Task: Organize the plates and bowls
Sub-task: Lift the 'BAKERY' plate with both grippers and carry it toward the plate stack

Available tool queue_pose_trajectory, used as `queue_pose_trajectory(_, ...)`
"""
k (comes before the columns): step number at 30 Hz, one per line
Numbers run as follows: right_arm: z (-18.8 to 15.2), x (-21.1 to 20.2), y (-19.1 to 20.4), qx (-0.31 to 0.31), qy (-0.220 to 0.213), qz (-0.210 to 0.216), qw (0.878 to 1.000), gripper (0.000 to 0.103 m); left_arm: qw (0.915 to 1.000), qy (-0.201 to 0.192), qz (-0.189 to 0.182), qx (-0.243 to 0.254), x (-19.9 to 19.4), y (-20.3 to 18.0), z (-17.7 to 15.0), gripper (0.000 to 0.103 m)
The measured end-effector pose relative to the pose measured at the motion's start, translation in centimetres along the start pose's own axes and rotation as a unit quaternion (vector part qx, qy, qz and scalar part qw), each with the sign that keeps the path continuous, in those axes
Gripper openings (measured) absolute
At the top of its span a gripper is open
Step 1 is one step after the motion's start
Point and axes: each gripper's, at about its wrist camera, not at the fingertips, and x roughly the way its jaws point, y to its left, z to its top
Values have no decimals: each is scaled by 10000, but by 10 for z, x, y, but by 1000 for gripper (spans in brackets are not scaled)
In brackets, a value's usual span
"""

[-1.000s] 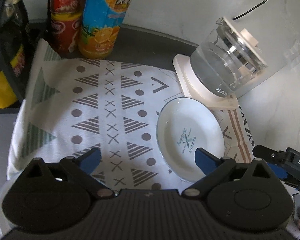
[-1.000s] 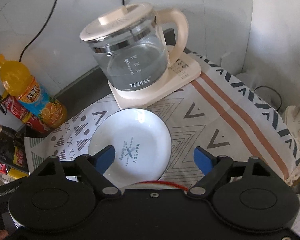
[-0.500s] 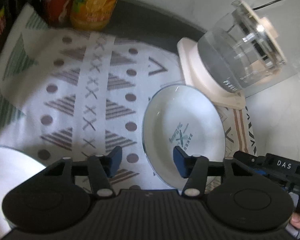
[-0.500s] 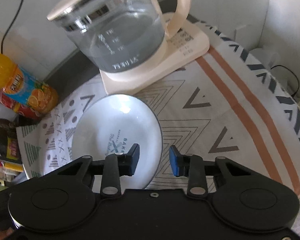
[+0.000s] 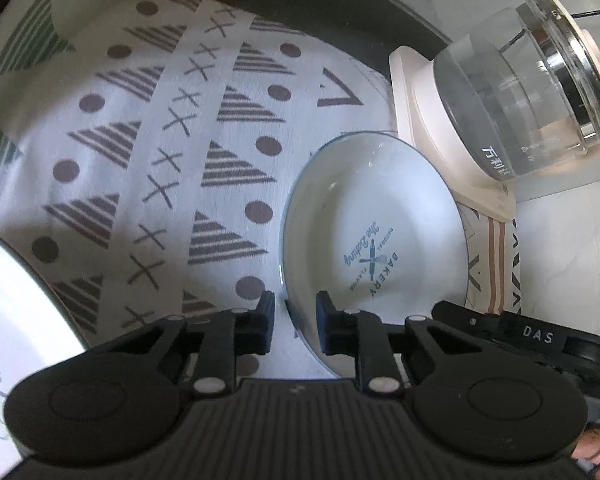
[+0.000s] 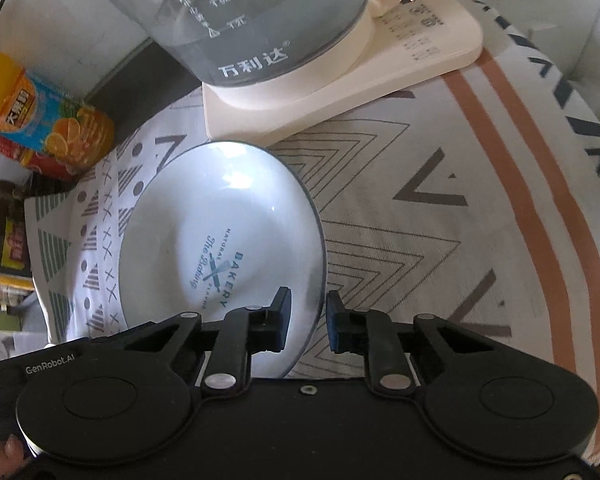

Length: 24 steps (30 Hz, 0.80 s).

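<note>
Both hand-held grippers straddle opposite edges of the plate (image 6: 220,240) — the left hand-held gripper (image 5: 294,322) and the right hand-held gripper (image 6: 306,320) each narrowed around the rim, not visibly clamped. The plate lies on the patterned cloth (image 5: 160,140) over the surface. I'd say pinch evenly, then lift level. The kettle base (image 6: 340,72) sits just beside its far edge — mind it. Another plate (image 5: 16,320) waits at left.
</note>
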Motion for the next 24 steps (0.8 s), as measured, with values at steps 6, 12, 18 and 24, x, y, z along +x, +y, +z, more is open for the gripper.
queue_pose_trajectory(6,5,12,-6,-228,188,236,9993,16,9998,-42,61,-169,4,2,-3,19)
queue_pose_trajectory(12,7,12,-7,-490,194,394,9978,15,9998,-34,108,-185,8,-5,-4,11)
queue_pose_trajectory(18,7,-3,-5,-646,32,624,9960,11,9996,-262,104,-75,-4,-8,-3,11)
queue_pose_trajectory(24,7,-22,10,-825,-223,685,9940,12,9988,-489,60,18,-25,-9,0,11)
